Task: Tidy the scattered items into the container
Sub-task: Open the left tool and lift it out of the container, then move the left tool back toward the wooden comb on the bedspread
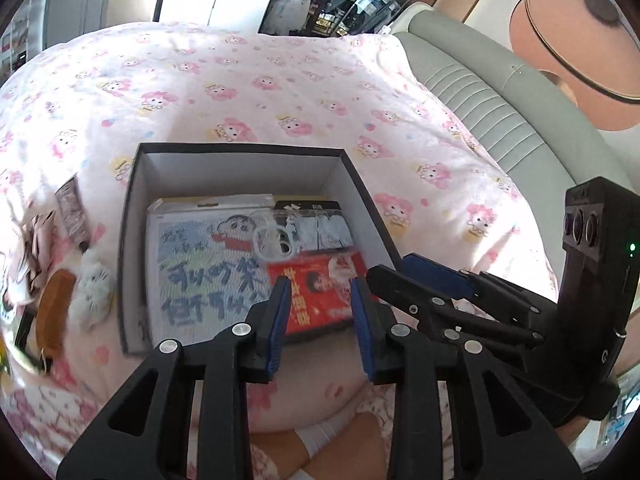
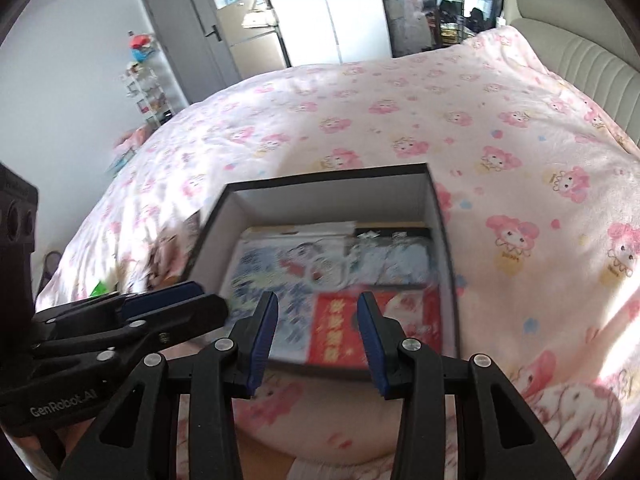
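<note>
Above a pink cartoon-print bedspread (image 1: 280, 92), the left gripper (image 1: 320, 304) and right gripper (image 2: 318, 320) hover part-open and empty over a black box (image 1: 132, 216) holding a cartoon booklet (image 1: 200, 264) and red packet (image 1: 316, 292), while a plush toy (image 1: 94, 292) and what may be a brown comb (image 1: 54, 312) lie just outside.

"GenRobot.AI", seemingly, on the left claw (image 2: 120, 316).

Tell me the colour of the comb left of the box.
Brown comb, clearest in the left wrist view.
</note>
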The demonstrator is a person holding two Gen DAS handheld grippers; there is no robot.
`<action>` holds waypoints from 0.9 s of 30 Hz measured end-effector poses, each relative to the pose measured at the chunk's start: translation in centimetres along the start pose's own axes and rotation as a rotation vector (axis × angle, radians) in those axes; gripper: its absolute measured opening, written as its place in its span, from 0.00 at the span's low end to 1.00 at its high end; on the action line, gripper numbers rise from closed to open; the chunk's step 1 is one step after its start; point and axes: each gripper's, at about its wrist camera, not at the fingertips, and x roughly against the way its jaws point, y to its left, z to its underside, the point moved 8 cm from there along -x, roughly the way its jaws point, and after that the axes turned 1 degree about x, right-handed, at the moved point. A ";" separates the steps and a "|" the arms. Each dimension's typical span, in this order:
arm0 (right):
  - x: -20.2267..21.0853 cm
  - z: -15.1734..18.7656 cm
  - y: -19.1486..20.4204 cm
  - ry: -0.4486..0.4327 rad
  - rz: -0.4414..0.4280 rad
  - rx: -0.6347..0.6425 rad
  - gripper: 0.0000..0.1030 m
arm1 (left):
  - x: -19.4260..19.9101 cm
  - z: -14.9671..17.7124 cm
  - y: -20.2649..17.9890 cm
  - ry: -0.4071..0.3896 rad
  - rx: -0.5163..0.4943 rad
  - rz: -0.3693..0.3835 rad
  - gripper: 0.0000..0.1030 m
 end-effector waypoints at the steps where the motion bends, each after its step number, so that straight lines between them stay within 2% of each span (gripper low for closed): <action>1: 0.4 0.3 0.4 -0.004 0.001 0.002 0.36 | 0.6 0.3 0.1 -0.005 0.006 0.000 0.30; 7: 2.0 1.7 3.2 -0.019 -0.006 0.057 0.36 | 3.3 1.9 1.1 -0.022 0.027 -0.003 0.30; 15: 1.5 3.5 7.8 0.026 -0.093 0.117 0.36 | 6.4 4.4 4.4 -0.026 0.075 -0.057 0.30; 20: 0.0 4.3 11.9 0.070 -0.147 0.182 0.36 | 8.6 5.6 8.4 -0.054 0.147 -0.097 0.29; 27: -2.7 4.3 20.0 0.116 -0.239 0.300 0.36 | 12.6 6.6 15.6 -0.120 0.276 -0.150 0.29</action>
